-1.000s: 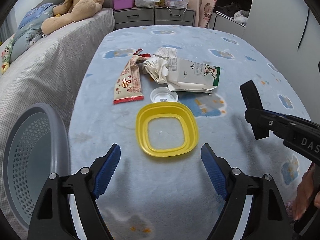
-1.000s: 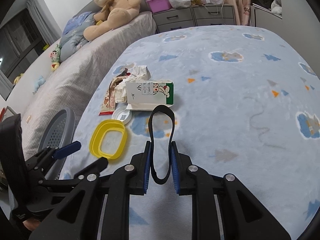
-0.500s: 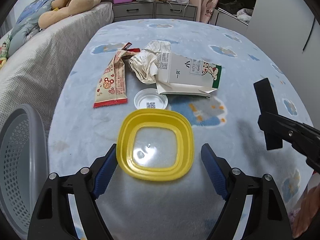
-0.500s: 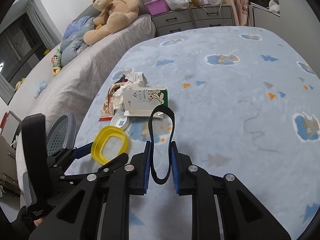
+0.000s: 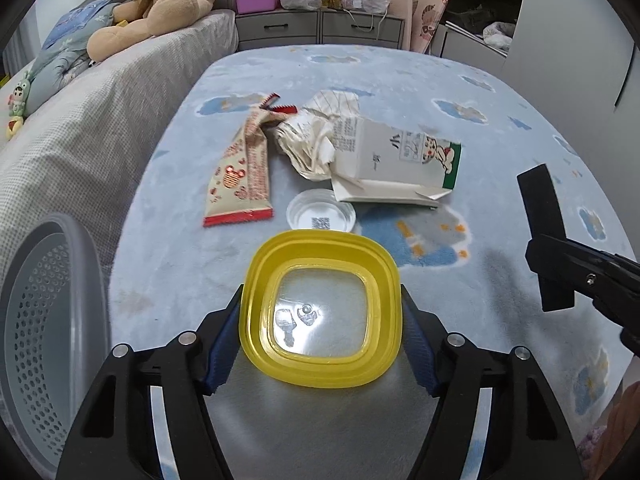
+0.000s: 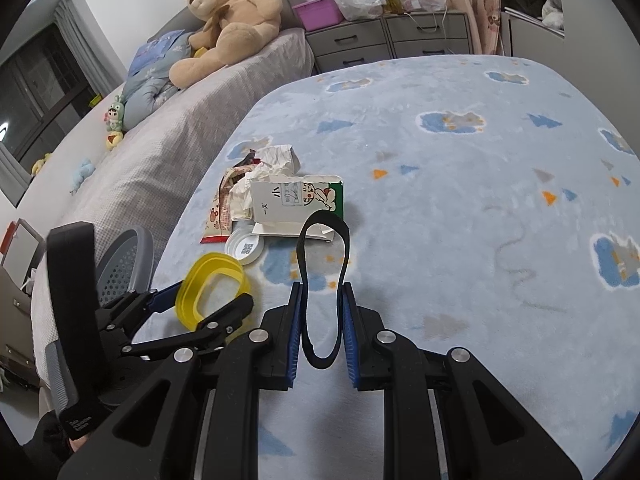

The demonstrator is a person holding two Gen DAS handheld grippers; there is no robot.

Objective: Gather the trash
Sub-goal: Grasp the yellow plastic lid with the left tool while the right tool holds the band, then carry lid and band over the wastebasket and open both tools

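Jaws of the left gripper (image 5: 320,344) have just been closing — the blue pads now clamp the yellow lid (image 5: 320,312), tilted off the blanket (image 5: 460,92). Basket (image 5: 44,344) next, probably. Right gripper (image 6: 320,320) pinches a black band (image 6: 322,280).

Beyond your jaws: grey chest of drawers (image 5: 320,30), white wall (image 6: 132,4); left, dark curtained window (image 6: 40,80).

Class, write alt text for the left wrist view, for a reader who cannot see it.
The left gripper has just been closing its blue fingers around a yellow plastic lid on a pale blue blanket. Beyond it lie a small clear lid, a snack wrapper, crumpled paper and a flattened carton; a grey perforated basket stands left.
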